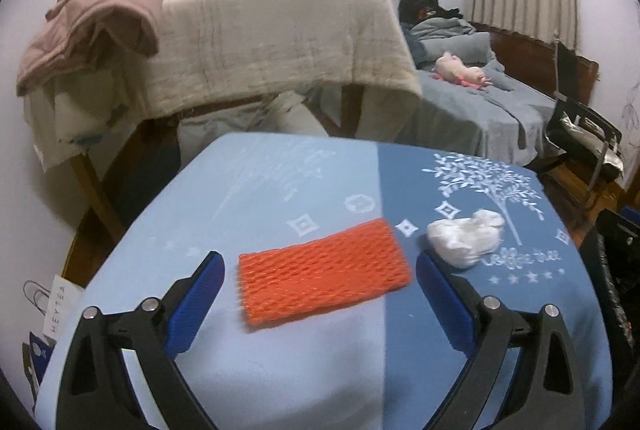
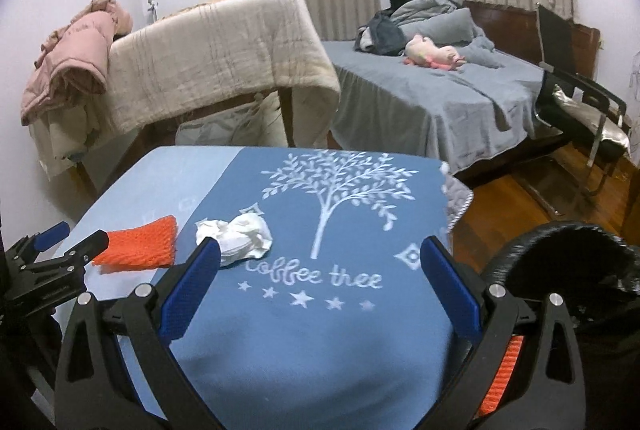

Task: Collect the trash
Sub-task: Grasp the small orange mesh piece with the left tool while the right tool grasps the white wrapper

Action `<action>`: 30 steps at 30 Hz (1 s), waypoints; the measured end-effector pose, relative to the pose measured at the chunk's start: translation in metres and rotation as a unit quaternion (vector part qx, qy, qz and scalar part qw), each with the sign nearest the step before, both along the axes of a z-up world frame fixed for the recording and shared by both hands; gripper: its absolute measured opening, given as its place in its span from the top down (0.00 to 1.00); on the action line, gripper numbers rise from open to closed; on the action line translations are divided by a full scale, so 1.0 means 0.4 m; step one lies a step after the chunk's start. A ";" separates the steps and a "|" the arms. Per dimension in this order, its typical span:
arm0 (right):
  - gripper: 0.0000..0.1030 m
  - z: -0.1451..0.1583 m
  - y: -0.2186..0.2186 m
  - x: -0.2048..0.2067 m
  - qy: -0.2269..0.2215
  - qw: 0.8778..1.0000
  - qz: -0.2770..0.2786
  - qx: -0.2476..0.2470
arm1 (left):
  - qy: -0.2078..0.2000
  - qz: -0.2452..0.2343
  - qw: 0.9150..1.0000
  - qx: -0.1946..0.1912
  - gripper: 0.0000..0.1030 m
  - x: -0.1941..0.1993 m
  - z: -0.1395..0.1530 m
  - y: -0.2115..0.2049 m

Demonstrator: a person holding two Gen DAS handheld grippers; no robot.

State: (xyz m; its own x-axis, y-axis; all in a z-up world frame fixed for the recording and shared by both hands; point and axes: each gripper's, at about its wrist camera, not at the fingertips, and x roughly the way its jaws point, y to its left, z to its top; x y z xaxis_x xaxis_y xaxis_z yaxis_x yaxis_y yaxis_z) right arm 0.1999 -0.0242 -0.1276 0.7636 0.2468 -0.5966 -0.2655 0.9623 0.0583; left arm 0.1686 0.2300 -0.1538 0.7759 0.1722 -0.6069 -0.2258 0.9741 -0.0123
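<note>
The pickup step is just getting under way, as I judge it: the left gripper (image 1: 320, 294) is hovering with its blue-padded fingers spread wide on either side of the flat orange foam-mesh fruit sleeve (image 1: 324, 268), not yet touching it. In the left wrist view the sleeve is lying between the two pads, slightly toward twelve o'clock of them, on the pale half of the two-tone blue printed tablecloth (image 1: 280, 370).

The right gripper (image 2: 320, 282) is also standing wide open and holding nothing, poised over the darker half of the cloth above the "coffee tree" print. The crumpled white tissue wad (image 2: 240, 236) is sitting at about ten o'clock of it, just beyond its left pad. In the same view the black-lined round trash bin (image 2: 560, 262) is showing at three o'clock, off the table edge.

The next move probably calls for lowering the left gripper and closing across the sleeve's short width, then carrying it over to the bin on the right.

The sleeve is looking thin, soft and springy, its netted surface ridged and one short edge frayed, so it should be crushing easily under a light pinch. The tissue is looking loose and light, lying just beside the sleeve's right end but apart from it.
</note>
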 end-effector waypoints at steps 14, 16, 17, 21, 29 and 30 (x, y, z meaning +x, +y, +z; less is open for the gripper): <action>0.06 -0.085 0.072 0.098 0.029 0.999 0.011 -0.023 | 0.069 0.005 0.997 -0.046 0.08 0.097 -0.105 0.037; 0.06 -0.095 0.079 0.107 0.033 0.999 0.012 -0.024 | 0.080 0.004 0.995 -0.054 0.09 0.107 -0.116 0.039; 0.06 -0.100 0.081 0.109 0.035 0.999 0.014 -0.025 | 0.086 0.004 0.995 -0.058 0.09 0.112 -0.122 0.039; 0.06 -0.112 0.095 0.122 0.041 0.999 0.020 -0.026 | 0.094 -0.002 0.994 -0.060 0.09 0.126 -0.133 0.031; 0.06 -0.127 0.127 0.145 0.050 0.998 0.031 -0.024 | 0.091 -0.011 0.994 -0.053 0.45 0.131 -0.127 0.020; 0.06 -0.129 0.132 0.147 0.051 0.998 0.032 -0.024 | 0.090 -0.012 0.994 -0.054 0.54 0.132 -0.126 0.020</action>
